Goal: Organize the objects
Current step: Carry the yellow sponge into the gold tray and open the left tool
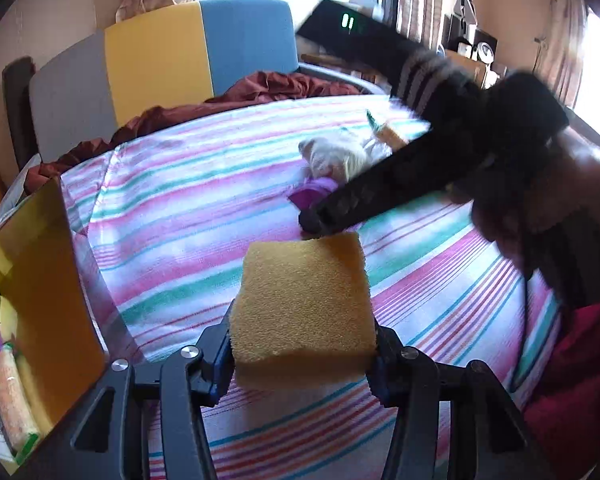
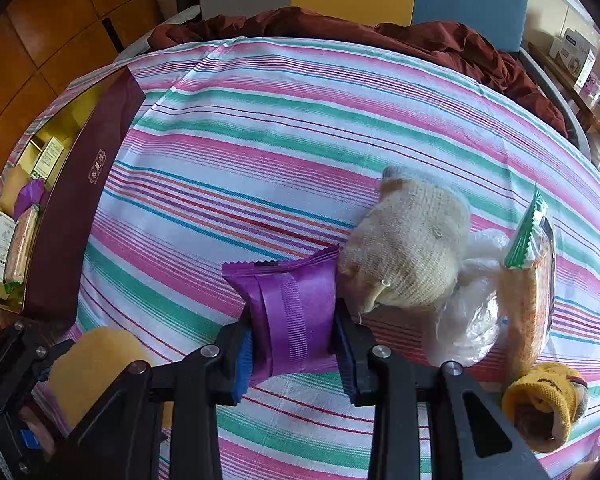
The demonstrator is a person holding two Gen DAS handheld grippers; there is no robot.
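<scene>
The left gripper [image 1: 302, 354] is clamped on a yellow sponge [image 1: 303, 312] at lower centre of its view, held over the striped bedsheet [image 1: 172, 216]. The right gripper [image 2: 296, 346] squeezes a purple packet [image 2: 290, 312] between its pads at lower centre of the right view; whether the packet touches the sheet cannot be told.

Just right of the packet and touching it lies a cream knitted sock [image 2: 410, 248]. Beyond that sit a crumpled clear plastic bag [image 2: 466, 316] and an orange snack pack [image 2: 530, 280] with a green end. A rolled yellow sock [image 2: 544, 404] lies at lower right.

An open box [image 2: 72, 208], dark red outside and gold inside, stands at the left edge of the right view, with small packets in it that are partly cut off. In the left view the right gripper's body is a dark blur that hides much of the pile. A brown blanket [image 1: 268, 86] is bunched at the top.
</scene>
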